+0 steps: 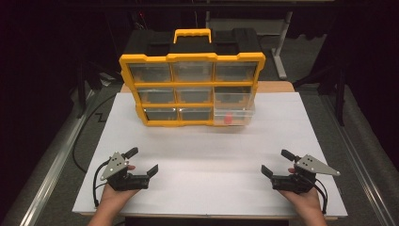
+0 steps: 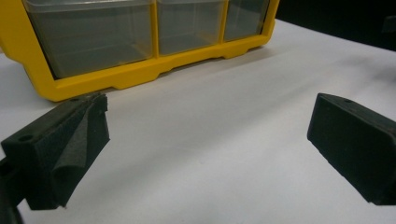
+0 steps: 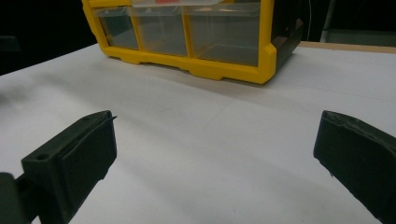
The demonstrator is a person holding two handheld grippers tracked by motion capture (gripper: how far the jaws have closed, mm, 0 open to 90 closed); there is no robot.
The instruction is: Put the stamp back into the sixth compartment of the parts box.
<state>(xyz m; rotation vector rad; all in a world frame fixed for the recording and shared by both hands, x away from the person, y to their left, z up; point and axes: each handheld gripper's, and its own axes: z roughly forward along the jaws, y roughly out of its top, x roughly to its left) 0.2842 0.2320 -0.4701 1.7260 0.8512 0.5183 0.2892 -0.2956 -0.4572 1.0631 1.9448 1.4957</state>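
Your left gripper [image 1: 143, 161] sits at the lower left of the high view, jaws spread wide with nothing between them. Your left hand [image 1: 113, 194] comes up from the bottom edge, wrapped around the black body, the grey three-cornered plate on top. In the left gripper view the two jaws stand far apart over bare white board [image 2: 224, 140]; the left-hand pad [image 2: 70, 149] is dark foam, and its facing has peeled and curled into a fold. The other pad is a smooth black block with rounded corners.

Your right gripper [image 1: 277, 162] mirrors it at the lower right of the high view, also wide open and empty, your right hand [image 1: 306, 200] behind it. In the right gripper view both pads are flat, matt black, hanging just over the board without a clear touch.

Up in the centre of the high view stands the organiser box [image 1: 192, 84]: a yellow plastic frame with a yellow handle on top, a black back, and three rows of three clear, glossy drawers. It is upright, well apart from both grippers. The lower-right drawer [image 1: 234, 113] is pulled out toward you, and a small red thing [image 1: 228, 119] lies inside it; its shape is too small to tell. In both gripper views the box's bottom row of see-through drawers runs across the top of the frame.

The board is smooth, white and matt, lying on a wooden table [image 1: 277, 86] whose edge peeks out behind it.
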